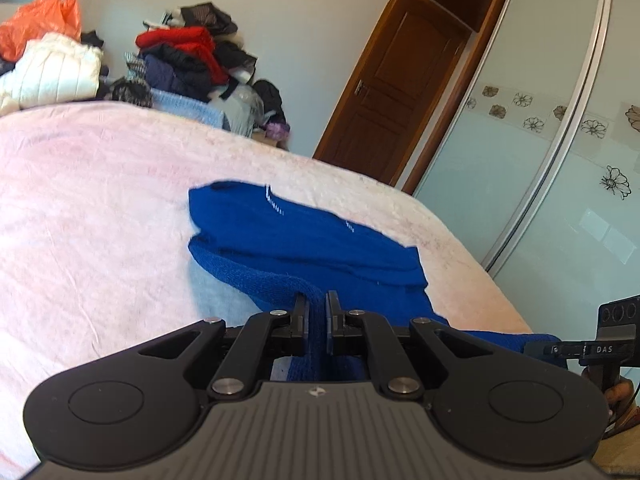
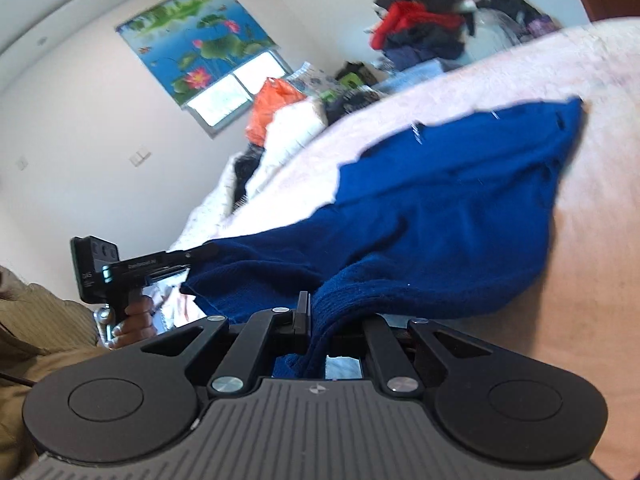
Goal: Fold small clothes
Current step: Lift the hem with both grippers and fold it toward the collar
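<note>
Left wrist view, left to right. Upper left of frame: an orange bag (image 1: pixel 42 20) on a white padded garment (image 1: pixel 56 70), then a heap of clothes (image 1: pixel 188 56) with red and dark pieces against the wall. Pink bed cover (image 1: pixel 92 208) fills the left and middle of the frame. Blue knit garment (image 1: pixel 296 240) lies at centre on the bed cover, its near edge drawn up off the bed toward the lens. Left hand-held gripper (image 1: pixel 317 312), bottom centre: both fingers clenched on a ridge of the blue fabric, cloth pinched between the pads. Right of centre: a brown wooden door (image 1: pixel 394 92), then frosted sliding wardrobe doors (image 1: pixel 552 152) with flower prints. Lower right edge: the other hand-held gripper, seen side-on, black, with the blue cloth running to its tip.

Right wrist view, left to right. Lower left: a tan sleeve (image 2: pixel 36 320) and a hand (image 2: pixel 134 320) around the black handle of the left unit, whose tip meets the corner of the garment. Upper left: a lotus-print blind (image 2: pixel 200 40) over a window. Bottom centre: right hand-held gripper (image 2: pixel 320 314), gripping the blue knit; one finger (image 2: pixel 302 312) shows, the other is hidden under draped cloth. Garment hangs between the two units and spreads to the upper right across the pink cover. View is tilted and slightly blurred.
</note>
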